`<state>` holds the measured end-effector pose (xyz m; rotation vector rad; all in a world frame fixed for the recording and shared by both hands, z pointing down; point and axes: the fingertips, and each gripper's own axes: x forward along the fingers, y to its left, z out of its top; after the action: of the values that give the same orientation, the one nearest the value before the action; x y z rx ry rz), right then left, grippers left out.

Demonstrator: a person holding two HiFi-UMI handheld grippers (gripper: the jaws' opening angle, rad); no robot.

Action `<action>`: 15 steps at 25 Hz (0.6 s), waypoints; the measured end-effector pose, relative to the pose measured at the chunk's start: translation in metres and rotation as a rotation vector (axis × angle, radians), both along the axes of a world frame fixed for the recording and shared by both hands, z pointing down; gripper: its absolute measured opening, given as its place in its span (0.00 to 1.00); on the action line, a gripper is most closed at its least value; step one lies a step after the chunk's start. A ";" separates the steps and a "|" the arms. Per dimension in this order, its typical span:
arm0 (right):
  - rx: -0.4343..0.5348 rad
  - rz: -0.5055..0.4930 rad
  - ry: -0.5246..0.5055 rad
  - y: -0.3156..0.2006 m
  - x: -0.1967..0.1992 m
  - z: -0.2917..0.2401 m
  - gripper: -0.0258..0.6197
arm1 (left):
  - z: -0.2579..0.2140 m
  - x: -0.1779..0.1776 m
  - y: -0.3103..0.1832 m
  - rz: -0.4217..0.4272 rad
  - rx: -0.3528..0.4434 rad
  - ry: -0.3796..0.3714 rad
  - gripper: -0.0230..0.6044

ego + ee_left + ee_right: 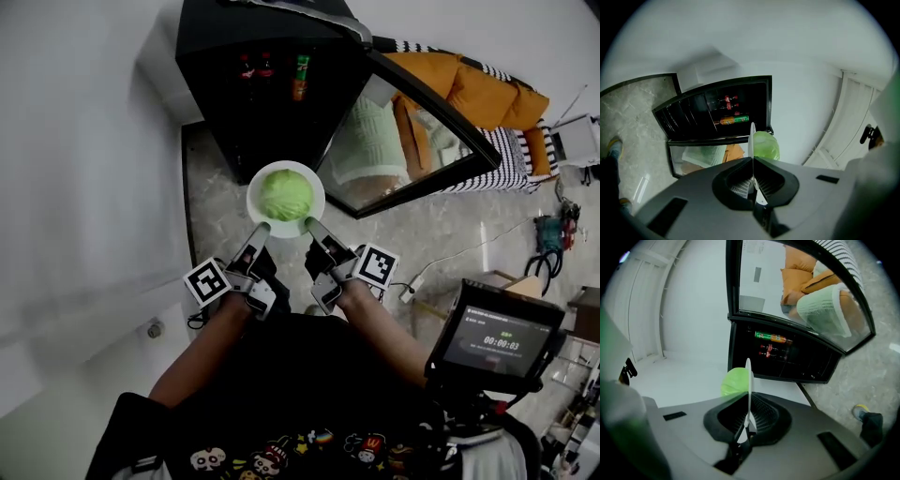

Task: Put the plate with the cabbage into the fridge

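Cabbage (285, 194) sits on a white plate (316, 202) in the head view, held just in front of the open fridge (225, 94). The left gripper (260, 231) and right gripper (312, 225) pinch the plate's near rim side by side.

In the left gripper view, both jaws are clamped on the plate's thin edge. The cabbage (768, 145) is to its right and the fridge is beyond.

In the right gripper view, the jaws are likewise closed on the rim. The cabbage (733, 381) is to the left, and the fridge's glass door (797, 282) stands open.
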<state>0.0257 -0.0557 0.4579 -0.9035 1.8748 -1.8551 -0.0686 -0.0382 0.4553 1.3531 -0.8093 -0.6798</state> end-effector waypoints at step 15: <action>-0.008 0.028 -0.003 -0.001 0.004 0.000 0.07 | -0.002 0.004 -0.005 0.030 0.003 -0.007 0.05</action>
<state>0.0295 -0.0569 0.4576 -0.9241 1.8452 -1.8476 -0.0650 -0.0431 0.4530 1.3682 -0.7930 -0.6530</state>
